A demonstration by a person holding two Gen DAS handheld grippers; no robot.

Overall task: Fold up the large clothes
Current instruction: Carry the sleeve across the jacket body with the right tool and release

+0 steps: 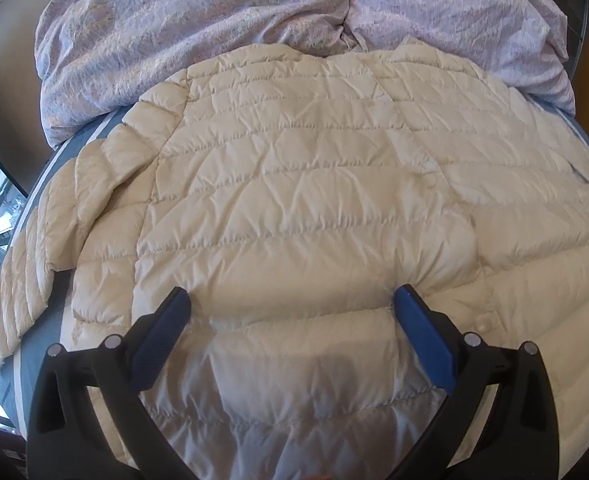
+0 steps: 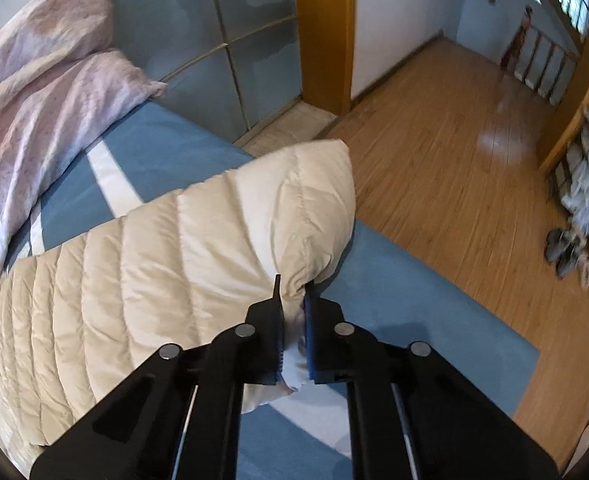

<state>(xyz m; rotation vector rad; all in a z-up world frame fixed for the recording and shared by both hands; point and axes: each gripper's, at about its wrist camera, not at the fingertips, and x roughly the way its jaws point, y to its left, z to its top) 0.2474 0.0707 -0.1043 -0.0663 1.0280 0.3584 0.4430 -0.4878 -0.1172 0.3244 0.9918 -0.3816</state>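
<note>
A cream quilted puffer jacket (image 1: 314,184) lies spread flat on the bed, one sleeve (image 1: 34,264) trailing off to the left. My left gripper (image 1: 292,304) is open, its blue-padded fingers straddling the near part of the jacket body. In the right wrist view the other sleeve (image 2: 198,248) is lifted off the bed. My right gripper (image 2: 292,288) is shut on this sleeve near its cuff end, which bulges beyond the fingers.
The bed has a blue sheet with white stripes (image 2: 154,152). A crumpled lilac duvet (image 1: 214,28) lies at the head, also in the right wrist view (image 2: 42,112). Wooden floor (image 2: 454,152) lies beyond the bed edge, with a glass sliding door (image 2: 230,52) and clutter (image 2: 586,216) at right.
</note>
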